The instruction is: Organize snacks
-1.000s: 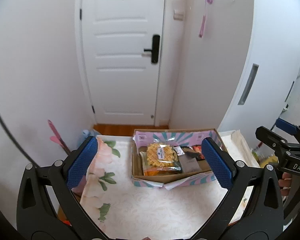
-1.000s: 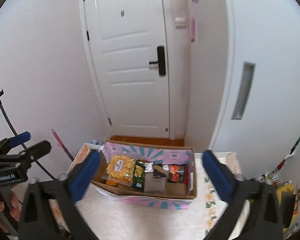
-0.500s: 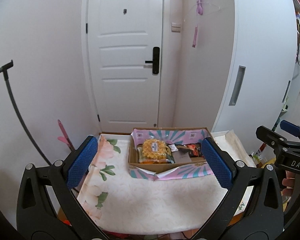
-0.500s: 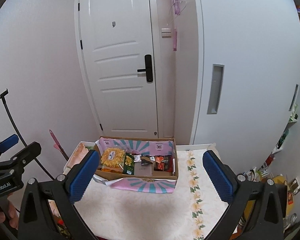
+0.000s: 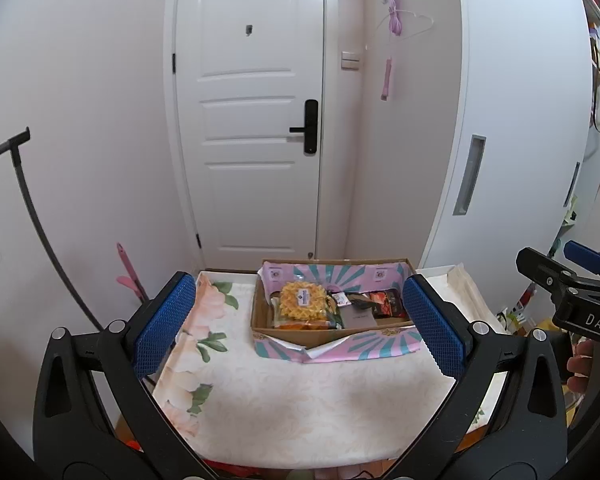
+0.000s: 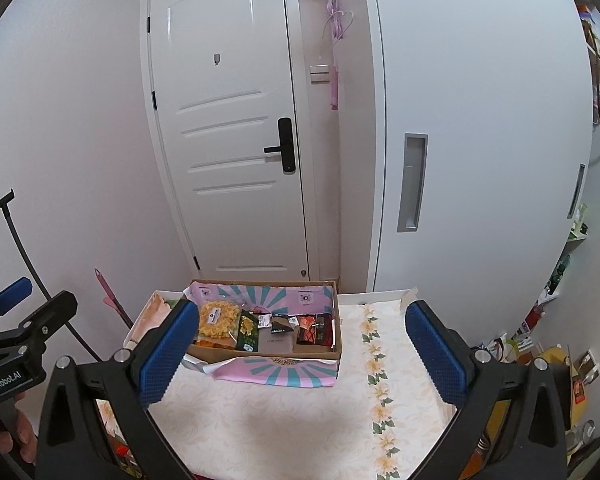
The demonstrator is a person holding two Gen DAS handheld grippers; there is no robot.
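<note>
Now | snack box (image 5: 332, 330) at table (image 5: 300, 408) far edge – ahead of both, long axis crosswise | left gripper (image 5: 300, 320), right gripper (image 6: 300, 350) – jaws spread, empty, about equally near

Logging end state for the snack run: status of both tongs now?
Left tongs: open, holding nothing, well short of the brown cardboard snack box.
Right tongs: open, holding nothing, also clear of that box.
</note>
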